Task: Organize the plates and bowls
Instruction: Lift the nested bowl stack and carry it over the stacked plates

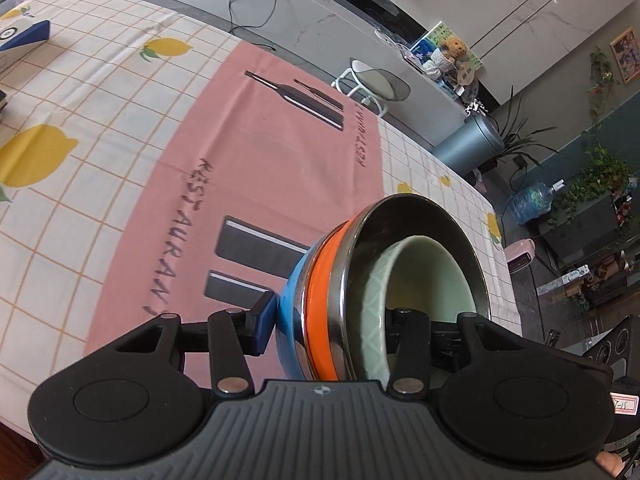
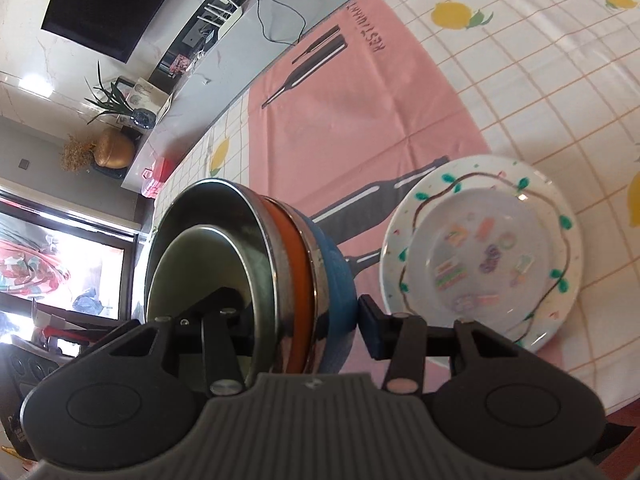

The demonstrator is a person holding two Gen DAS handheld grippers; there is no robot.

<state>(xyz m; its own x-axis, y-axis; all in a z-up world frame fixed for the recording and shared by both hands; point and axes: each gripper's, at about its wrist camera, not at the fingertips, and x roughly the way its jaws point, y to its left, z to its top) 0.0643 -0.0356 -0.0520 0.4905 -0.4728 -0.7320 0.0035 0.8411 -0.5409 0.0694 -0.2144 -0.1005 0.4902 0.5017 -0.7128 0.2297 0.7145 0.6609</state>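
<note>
A nested stack of bowls (image 1: 320, 264) hangs tilted above the table, held from both sides. It has a blue outer bowl, an orange one, steel rims, and a pale green bowl (image 1: 432, 272) innermost. My left gripper (image 1: 332, 320) is shut on the stack's wall, with the blue pad outside and the other finger inside the green bowl. My right gripper (image 2: 298, 316) clamps the opposite side of the bowl stack (image 2: 336, 272) the same way. Two stacked patterned plates (image 2: 480, 256) lie on the pink placemat (image 2: 340, 120), just right of the right gripper.
The table carries a lemon-print checked cloth (image 1: 100, 92). A blue-and-white box (image 1: 20, 36) sits at its far left corner. Beyond the table's far edge stand a white stool (image 1: 368, 84), a grey bin (image 1: 468, 144) and a water jug (image 1: 532, 200).
</note>
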